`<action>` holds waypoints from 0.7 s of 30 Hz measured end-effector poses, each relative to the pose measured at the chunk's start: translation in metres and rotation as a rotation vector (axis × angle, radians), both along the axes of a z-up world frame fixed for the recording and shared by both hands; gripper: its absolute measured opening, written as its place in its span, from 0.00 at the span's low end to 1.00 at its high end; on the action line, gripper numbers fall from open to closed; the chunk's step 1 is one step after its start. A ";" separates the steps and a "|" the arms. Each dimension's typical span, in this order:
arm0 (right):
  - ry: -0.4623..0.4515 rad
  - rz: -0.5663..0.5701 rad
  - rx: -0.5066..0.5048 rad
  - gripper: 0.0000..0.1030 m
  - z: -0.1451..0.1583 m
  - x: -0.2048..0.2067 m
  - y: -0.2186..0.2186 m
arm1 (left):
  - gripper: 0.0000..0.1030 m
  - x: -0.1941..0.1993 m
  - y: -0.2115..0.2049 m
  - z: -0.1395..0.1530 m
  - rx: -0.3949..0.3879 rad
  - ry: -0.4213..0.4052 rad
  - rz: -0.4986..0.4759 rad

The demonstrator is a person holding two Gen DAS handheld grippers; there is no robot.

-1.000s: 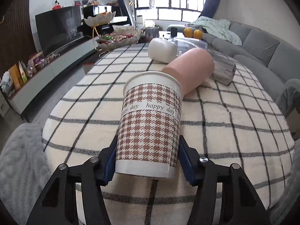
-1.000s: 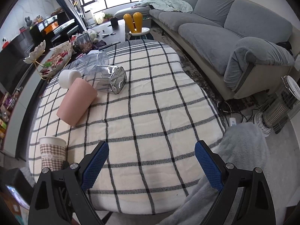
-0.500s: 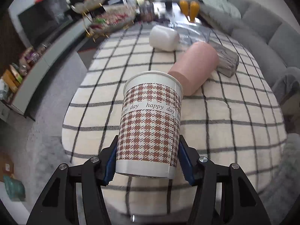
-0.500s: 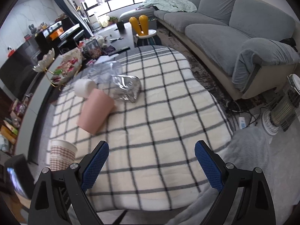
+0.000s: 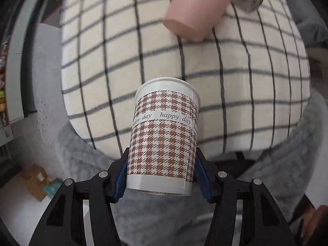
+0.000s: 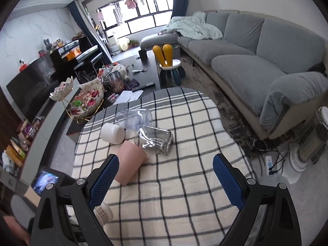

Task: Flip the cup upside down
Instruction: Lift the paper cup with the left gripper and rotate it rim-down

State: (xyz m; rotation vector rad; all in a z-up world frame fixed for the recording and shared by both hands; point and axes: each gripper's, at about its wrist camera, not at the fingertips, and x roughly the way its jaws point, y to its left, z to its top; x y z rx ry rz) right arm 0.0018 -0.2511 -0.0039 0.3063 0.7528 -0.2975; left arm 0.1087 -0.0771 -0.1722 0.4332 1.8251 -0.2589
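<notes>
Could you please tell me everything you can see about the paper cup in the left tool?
The paper cup looks like white paper printed with a brown houndstooth pattern and a pale band reading "happy day". It has a rolled rim at the far end and a plain white strip near its base. The left tool clamps it low on both sides with blue pads, nothing else touching it. It is off the table, rim pointing toward the checked tablecloth. Its inside is hidden. The right wrist view shows only a sliver of it.

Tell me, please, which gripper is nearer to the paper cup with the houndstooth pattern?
Left. The left gripper is shut on the paper cup, blue pads against its sides. The right gripper is open and empty, with the cup off to its left.
</notes>
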 end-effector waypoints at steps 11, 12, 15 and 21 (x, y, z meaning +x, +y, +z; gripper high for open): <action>0.109 -0.070 0.158 0.91 -0.034 0.045 -0.038 | 0.55 0.027 -0.040 -0.049 0.184 0.289 -0.144; 0.111 -0.076 0.167 0.90 -0.036 0.047 -0.042 | 0.55 0.029 -0.044 -0.052 0.203 0.289 -0.173; 0.130 -0.093 0.195 0.90 -0.047 0.056 -0.052 | 0.55 0.037 -0.043 -0.062 0.265 0.317 -0.211; 0.169 -0.096 0.254 0.90 -0.072 0.071 -0.063 | 0.57 0.040 -0.057 -0.077 0.333 0.351 -0.296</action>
